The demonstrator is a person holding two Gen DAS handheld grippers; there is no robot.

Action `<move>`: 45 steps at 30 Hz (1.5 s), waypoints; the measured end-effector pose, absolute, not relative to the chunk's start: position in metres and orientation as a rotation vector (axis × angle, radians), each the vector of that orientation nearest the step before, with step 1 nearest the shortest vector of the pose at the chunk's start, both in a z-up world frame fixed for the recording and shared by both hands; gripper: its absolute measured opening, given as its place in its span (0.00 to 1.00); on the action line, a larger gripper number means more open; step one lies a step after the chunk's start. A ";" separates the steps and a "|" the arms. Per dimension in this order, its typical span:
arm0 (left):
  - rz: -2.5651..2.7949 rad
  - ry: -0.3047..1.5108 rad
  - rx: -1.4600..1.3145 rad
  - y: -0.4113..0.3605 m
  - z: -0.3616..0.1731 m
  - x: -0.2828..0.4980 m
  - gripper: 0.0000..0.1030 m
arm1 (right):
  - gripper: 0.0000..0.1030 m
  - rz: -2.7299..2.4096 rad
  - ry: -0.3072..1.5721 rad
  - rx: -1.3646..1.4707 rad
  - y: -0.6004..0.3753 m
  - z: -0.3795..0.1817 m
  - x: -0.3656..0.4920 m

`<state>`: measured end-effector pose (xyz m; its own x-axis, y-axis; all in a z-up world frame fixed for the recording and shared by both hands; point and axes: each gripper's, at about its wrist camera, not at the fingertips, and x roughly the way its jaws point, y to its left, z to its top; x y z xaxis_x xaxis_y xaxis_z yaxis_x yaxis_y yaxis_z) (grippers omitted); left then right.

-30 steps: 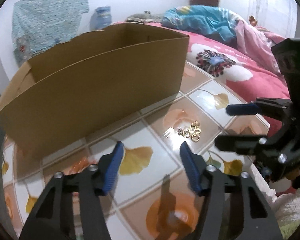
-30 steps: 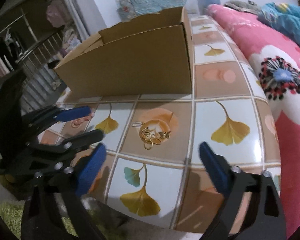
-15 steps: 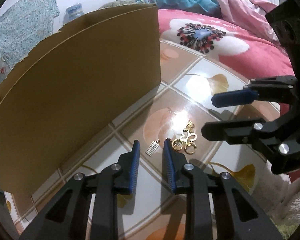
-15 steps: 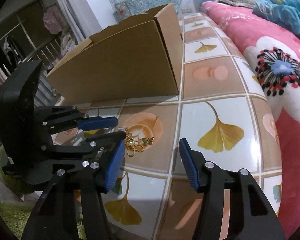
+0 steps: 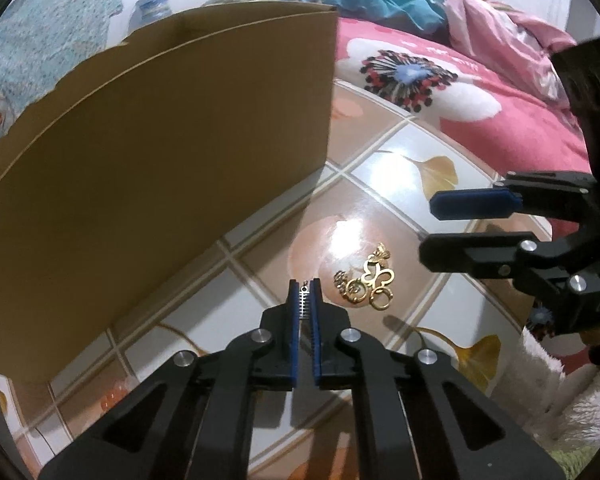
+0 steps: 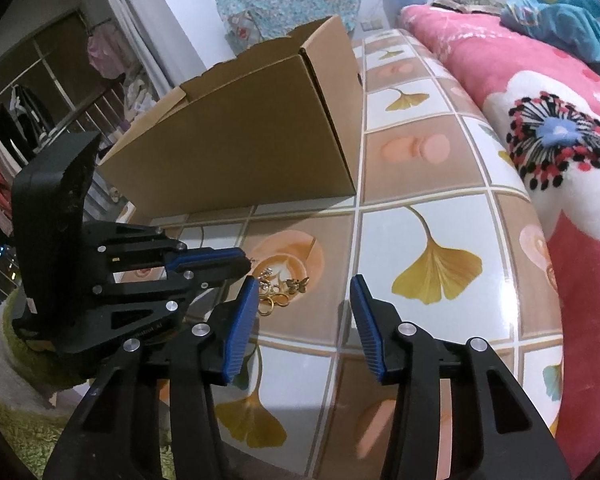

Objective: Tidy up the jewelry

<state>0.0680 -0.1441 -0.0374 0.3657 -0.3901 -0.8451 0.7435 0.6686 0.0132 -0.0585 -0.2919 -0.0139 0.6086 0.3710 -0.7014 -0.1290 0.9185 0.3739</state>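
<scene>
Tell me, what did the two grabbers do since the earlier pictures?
The left gripper moved in and closed on the small silver ridged charm. The right gripper has been closing, with nothing between its jaws. The gold earring pile and brown cardboard box stayed put.

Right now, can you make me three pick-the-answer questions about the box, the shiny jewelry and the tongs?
1. Where is the gold jewelry pile?
A. inside the cardboard box
B. on the tiled tabletop in front of the box
C. on the pink blanket

2. What colour are the pads on the tongs?
A. blue
B. red
C. yellow

3. What are the left tongs doing?
A. wide open, with nothing between them
B. shut on a small silver charm
C. gripping the box

Answers: 1 B, the pile lies on the tiled tabletop beside the cardboard box. 2 A, each pad is blue. 3 B, the silver charm sits pinched between the closed pads.
</scene>
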 end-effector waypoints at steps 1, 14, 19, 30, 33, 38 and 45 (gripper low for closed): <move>-0.750 0.947 0.413 -0.139 -0.037 0.068 0.04 | 0.43 0.297 0.870 0.296 -0.291 -0.013 -0.059; -0.665 0.986 0.258 -0.087 -0.032 0.067 0.04 | 0.31 0.370 0.897 0.102 -0.249 -0.012 -0.054; -0.677 0.986 0.241 -0.084 -0.034 0.065 0.04 | 0.21 0.362 0.916 0.015 -0.237 -0.017 -0.049; -0.698 0.983 0.235 -0.085 -0.037 0.064 0.04 | 0.18 0.315 0.941 -0.088 -0.224 -0.025 -0.045; -0.698 0.981 0.235 -0.085 -0.037 0.064 0.04 | 0.10 0.301 0.938 -0.119 -0.220 -0.025 -0.044; -0.699 0.981 0.230 -0.085 -0.036 0.064 0.04 | 0.08 0.302 0.940 -0.117 -0.220 -0.025 -0.043; -0.694 0.967 0.222 -0.081 -0.032 0.063 0.04 | 0.02 0.301 0.936 -0.112 -0.218 -0.021 -0.045</move>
<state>0.0626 -0.0813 -0.0317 0.3741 -0.4420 -0.8153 0.6313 0.7654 -0.1252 -0.0454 -0.2182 -0.0206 0.5545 0.2059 -0.8063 -0.3025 0.9525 0.0352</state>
